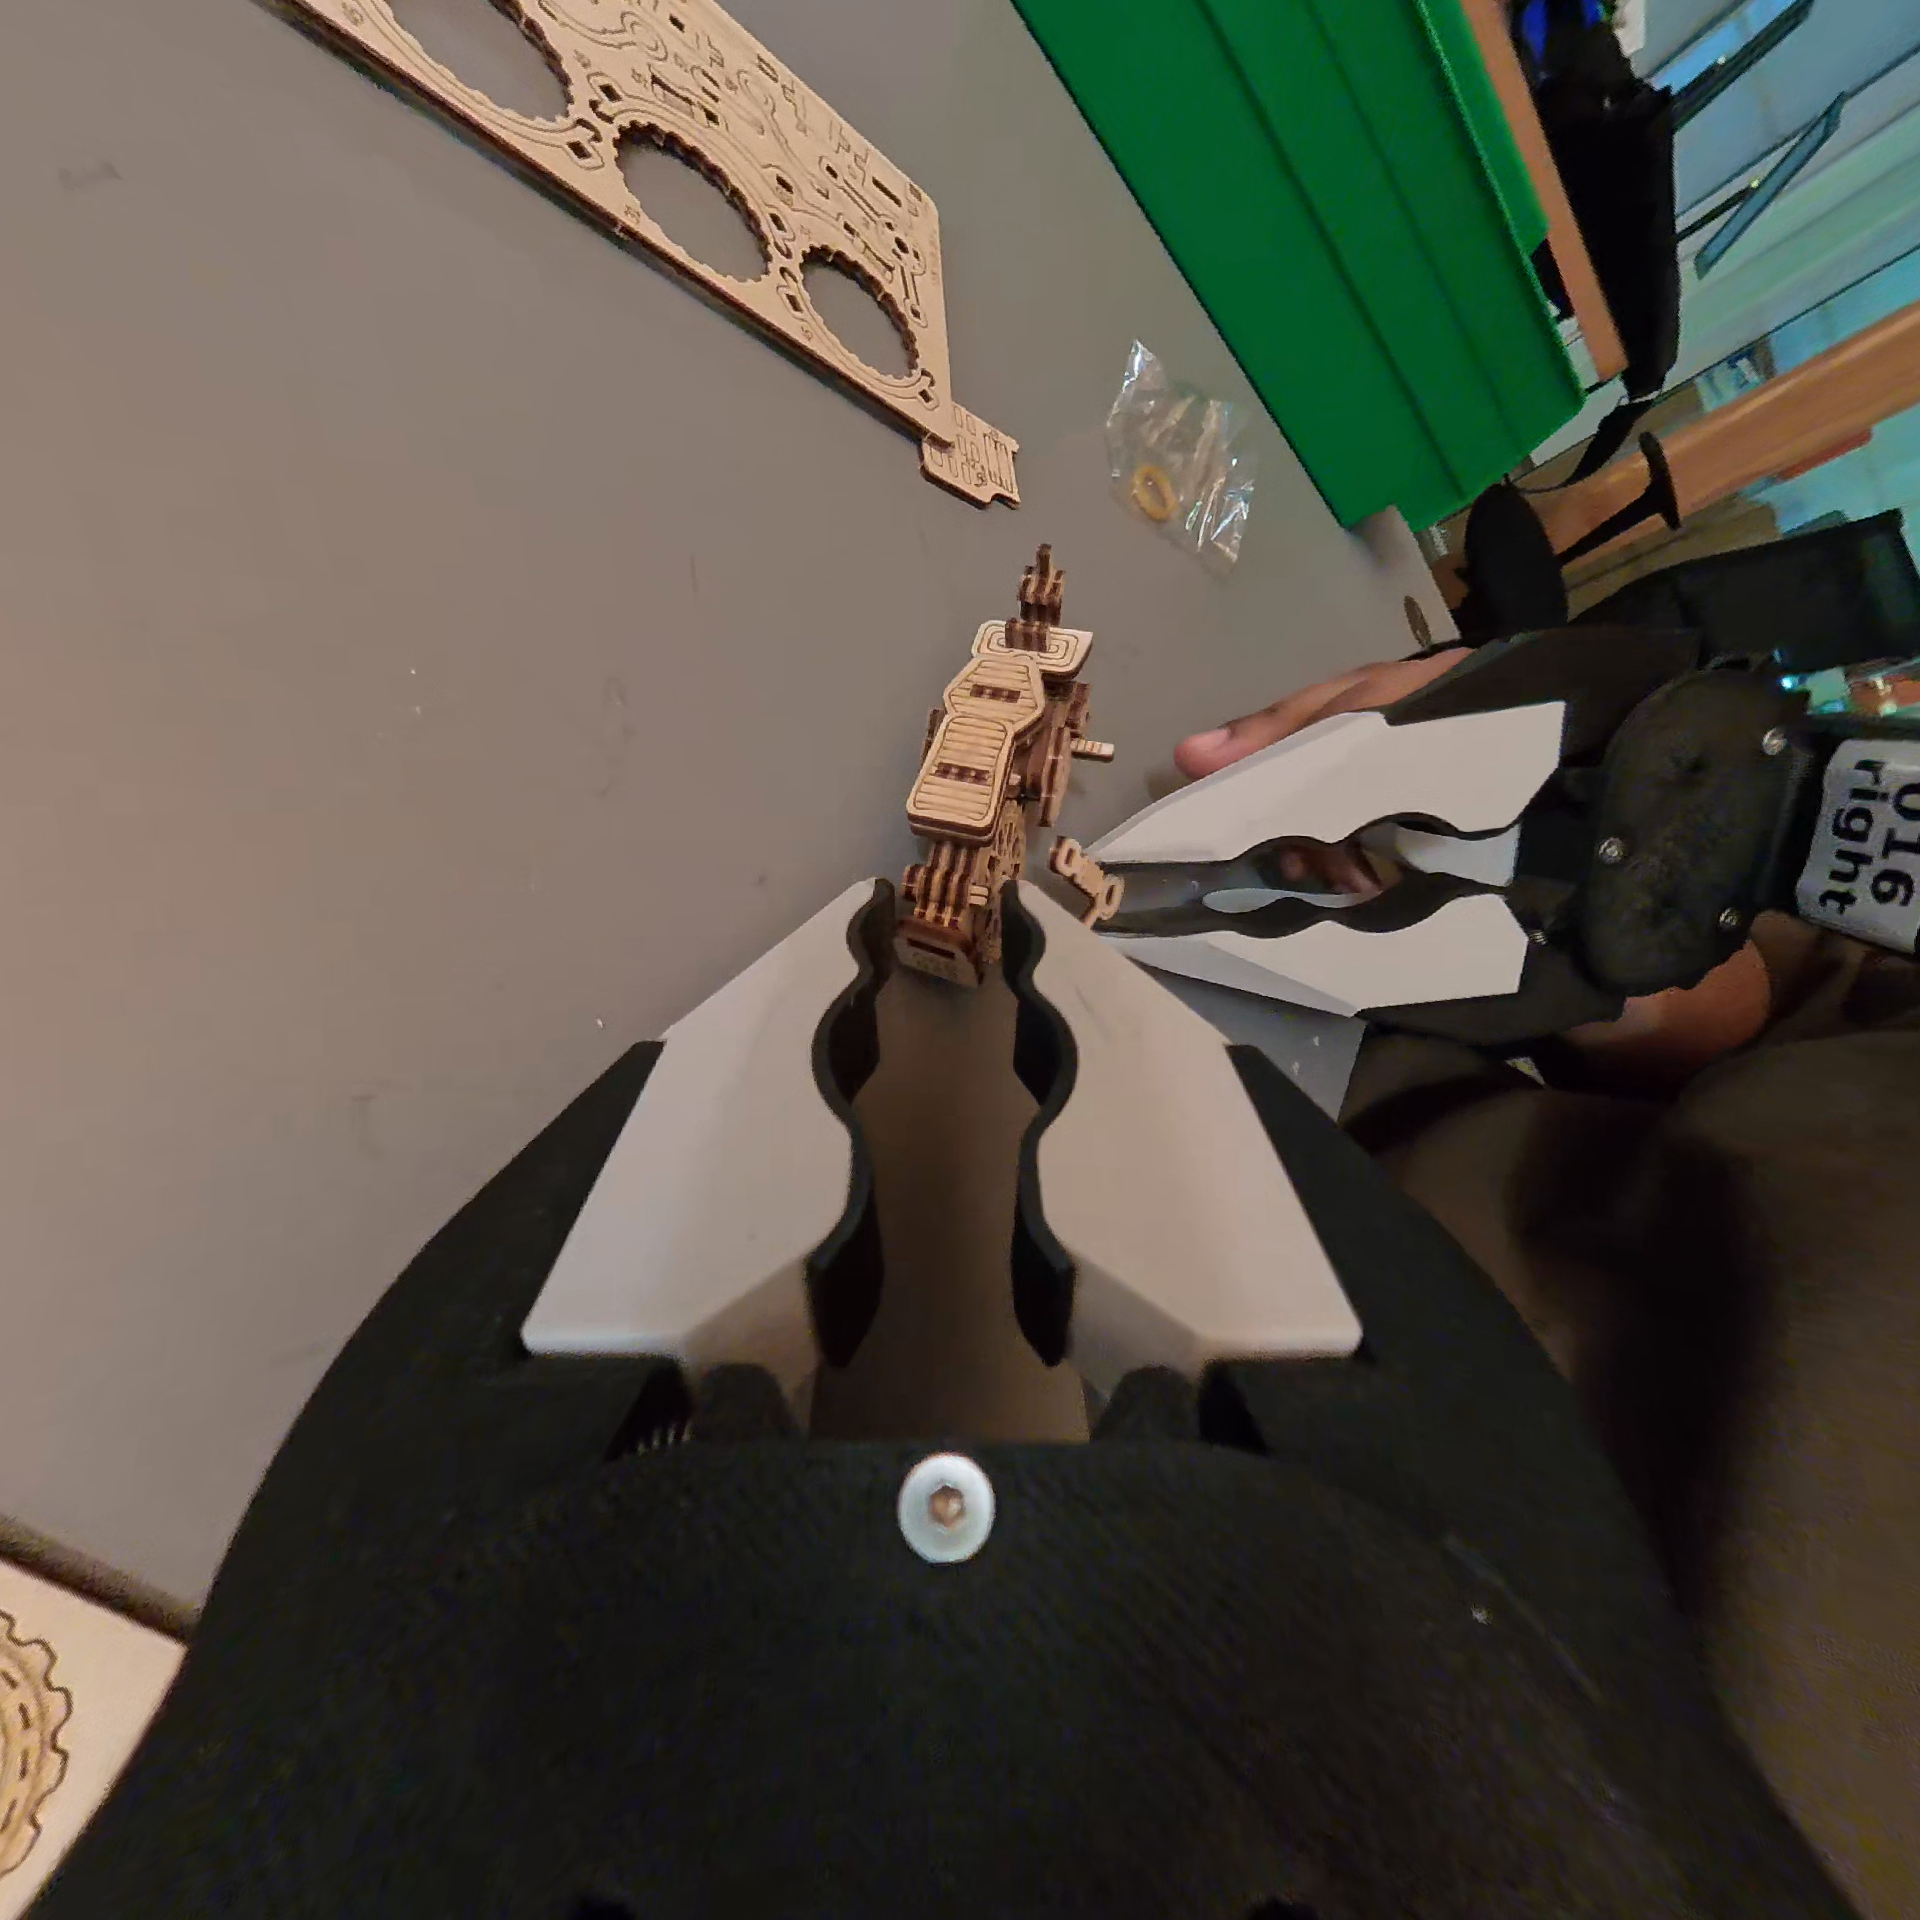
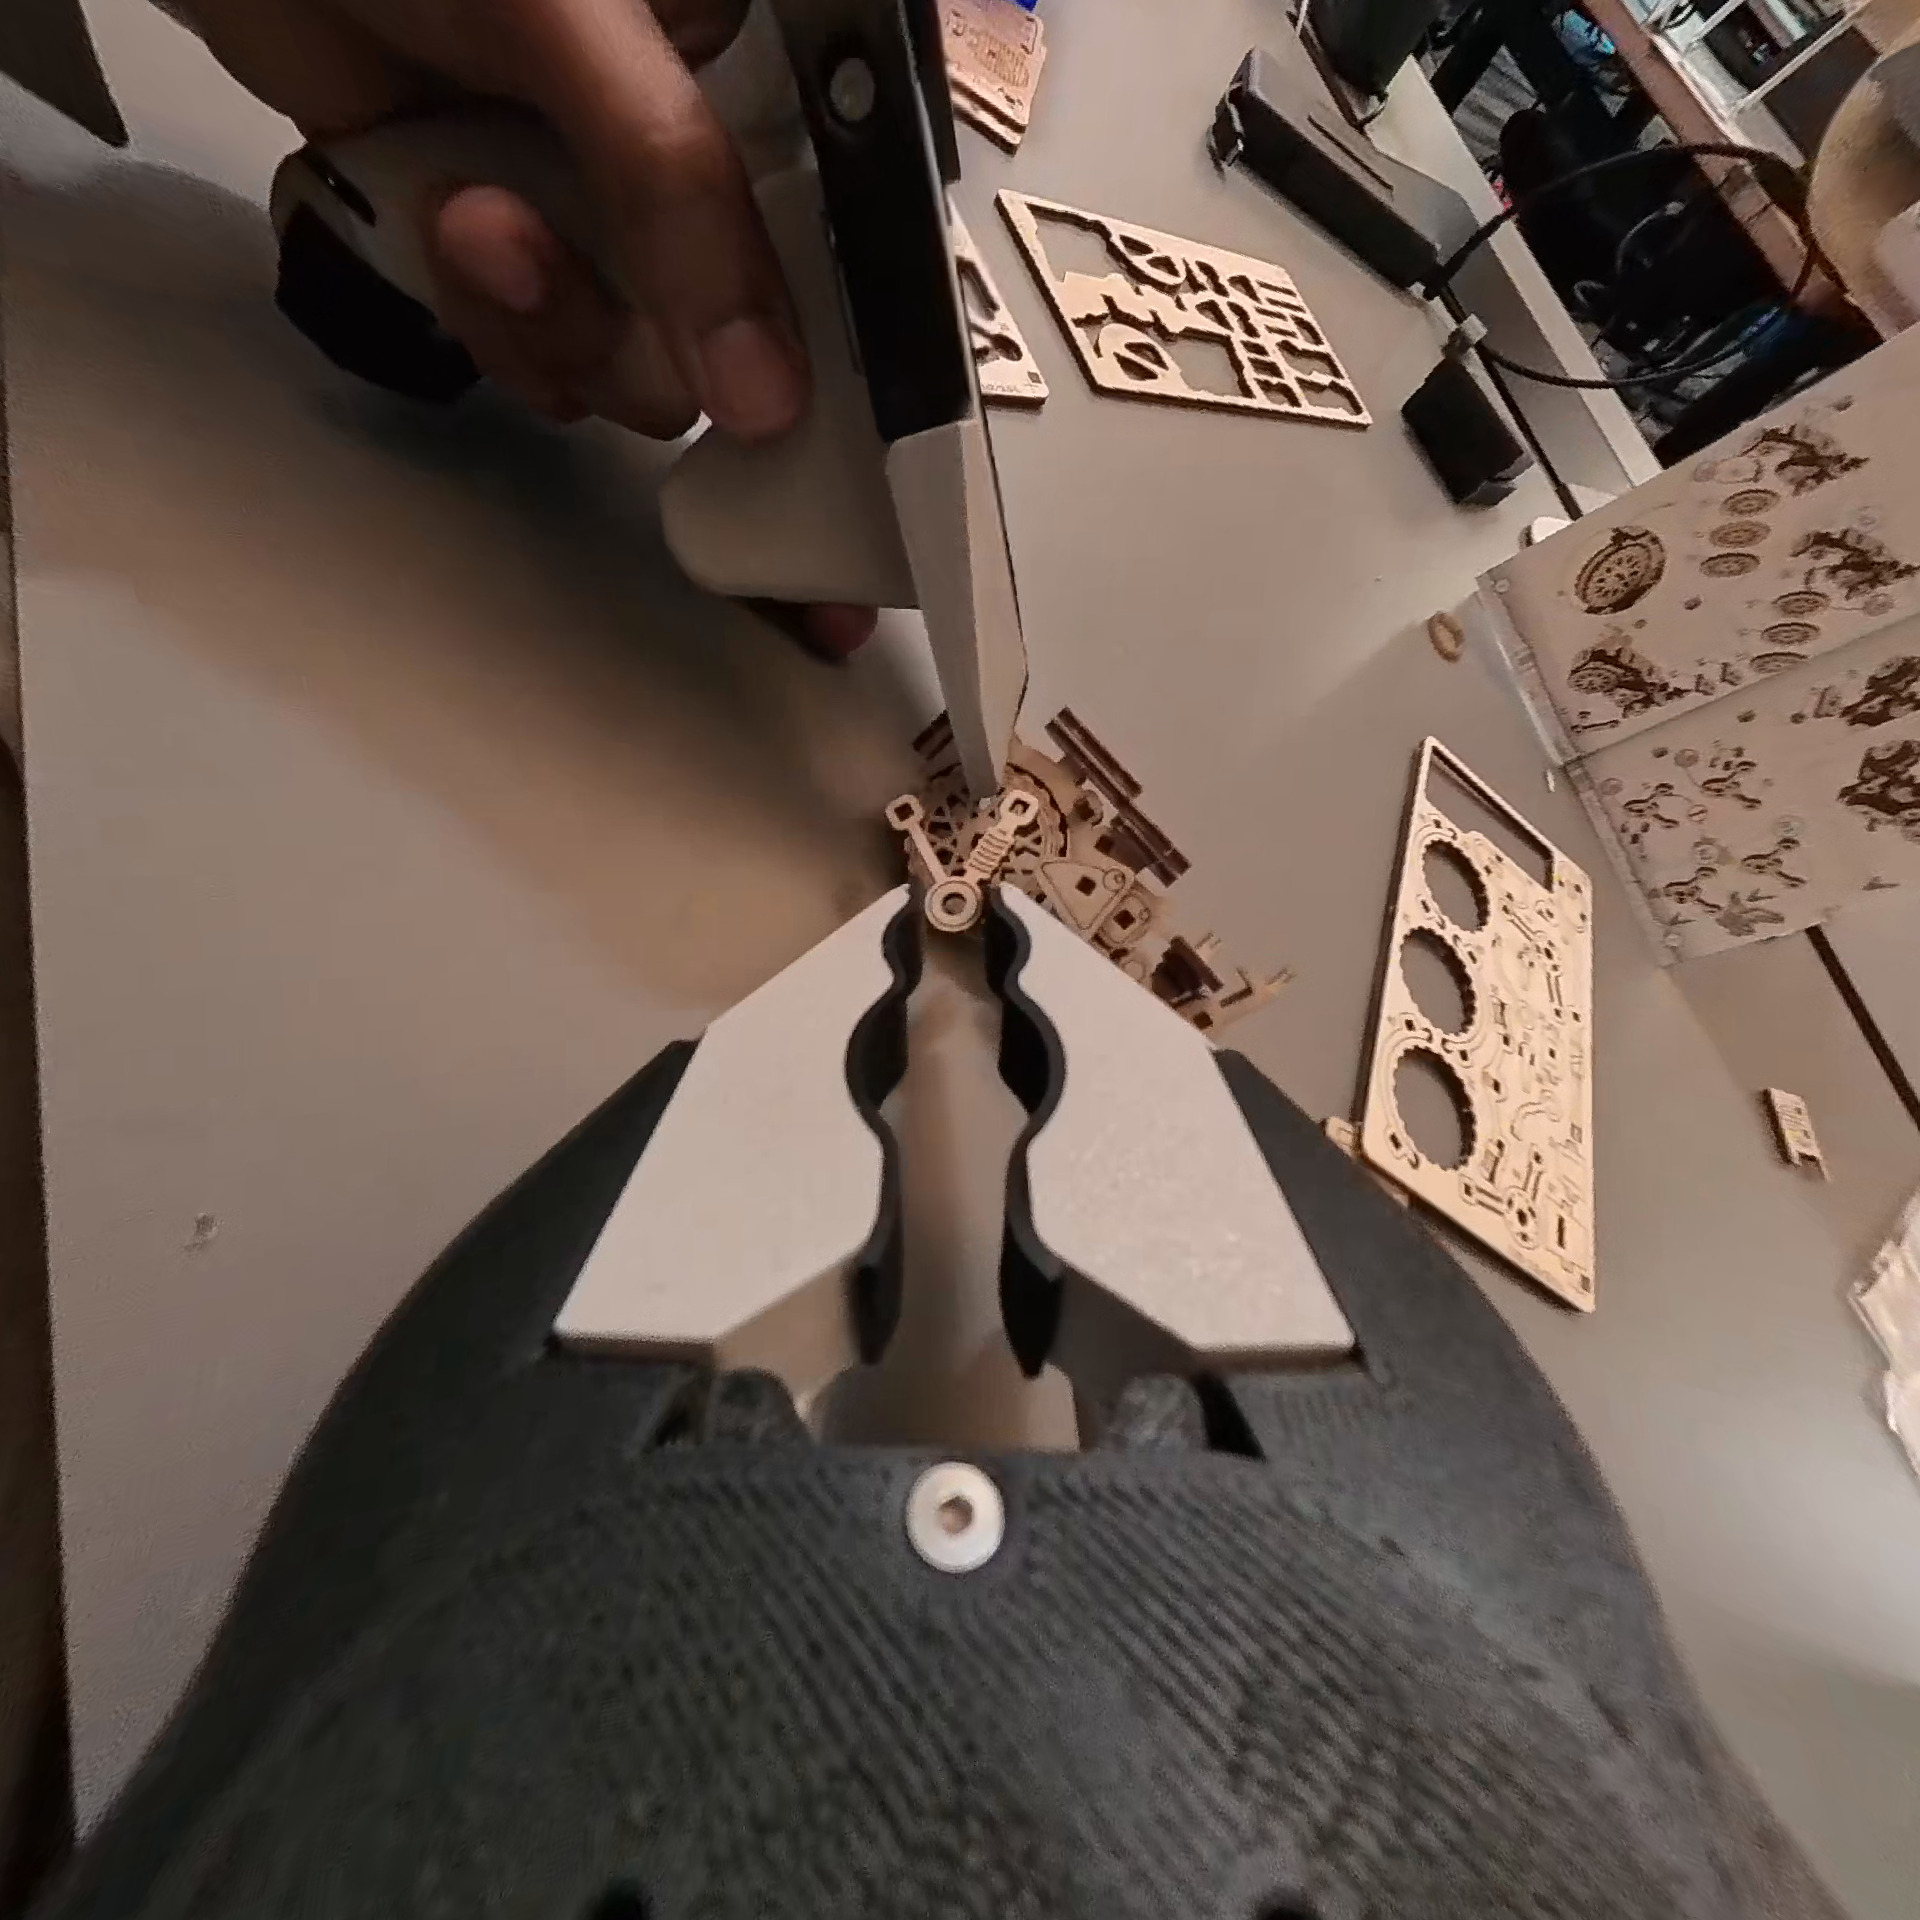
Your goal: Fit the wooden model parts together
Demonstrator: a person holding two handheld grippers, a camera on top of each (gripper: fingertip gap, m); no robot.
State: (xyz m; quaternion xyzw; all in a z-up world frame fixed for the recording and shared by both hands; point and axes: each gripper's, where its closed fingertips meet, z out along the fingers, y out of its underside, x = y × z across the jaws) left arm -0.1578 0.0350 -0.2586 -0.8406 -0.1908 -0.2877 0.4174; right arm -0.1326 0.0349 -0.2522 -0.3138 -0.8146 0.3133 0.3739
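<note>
Wooden model (image 1: 987, 790): laser-cut plywood, pale faces with dark burnt edges, slatted panels and gear shapes, resting on the grey matte table (image 1: 364, 727). Left hand-held gripper (image 1: 943, 940): grey wedge fingers with black wavy pads, narrowed onto the model's near end, which sits clamped between the tips. Right hand-held gripper (image 2: 956, 906): same build, tips closed on a small connecting-rod piece (image 2: 971, 878) with a ring end, held against the model's geared side (image 2: 1049, 831). In the left wrist view it enters from the right (image 1: 1117, 899), rod piece (image 1: 1086, 878) just beside the model. Beyond the left tips: a punched-out plywood sheet (image 1: 727, 208) with toothed round holes, a clear plastic bag (image 1: 1179, 457), a green panel (image 1: 1351, 260). Right of the right hand-held gripper: another sheet (image 2: 1475, 1029), printed instruction pages (image 2: 1745, 686).
</note>
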